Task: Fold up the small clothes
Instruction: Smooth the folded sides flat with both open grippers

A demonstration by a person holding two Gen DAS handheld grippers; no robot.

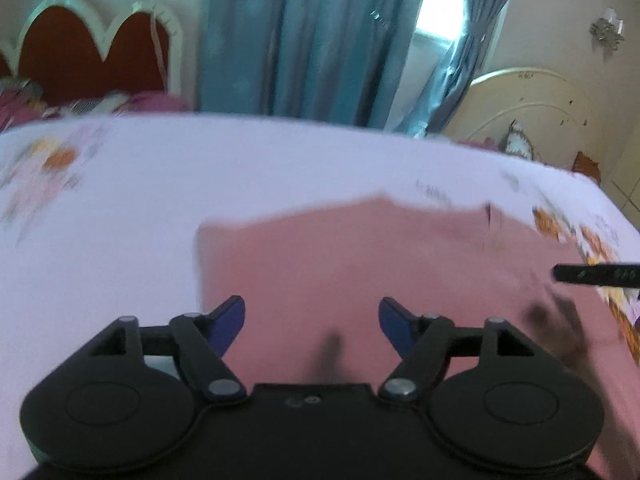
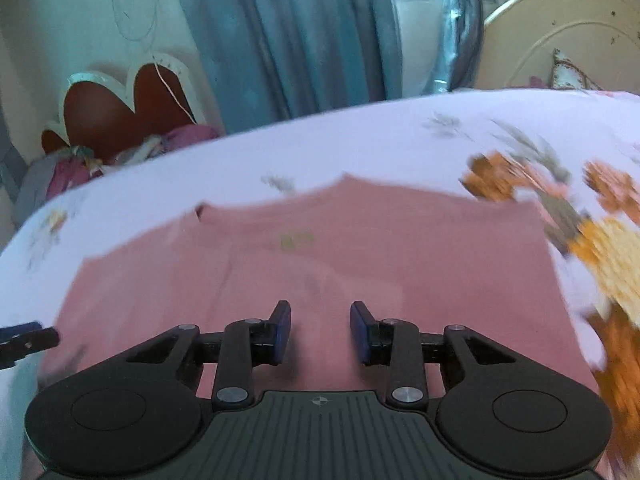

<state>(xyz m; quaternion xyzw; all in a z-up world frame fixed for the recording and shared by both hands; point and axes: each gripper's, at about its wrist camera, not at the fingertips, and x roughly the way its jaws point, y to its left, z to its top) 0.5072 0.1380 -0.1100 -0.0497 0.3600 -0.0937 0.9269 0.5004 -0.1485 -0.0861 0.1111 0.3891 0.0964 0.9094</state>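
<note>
Left gripper (image 1: 312, 322) jaws spread wide — right gripper (image 2: 320, 330) jaws narrower, both empty.

Pink garment (image 2: 320, 264): soft matt cloth. Bedsheet (image 1: 200, 168): smooth printed fabric.

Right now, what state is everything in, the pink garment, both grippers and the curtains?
Pink garment: lying flat on the floral bedsheet, not held.
Left gripper: open wide, nothing between its fingers.
Right gripper: partly open, empty.
Blue curtains: parted, daylight showing through.
</note>
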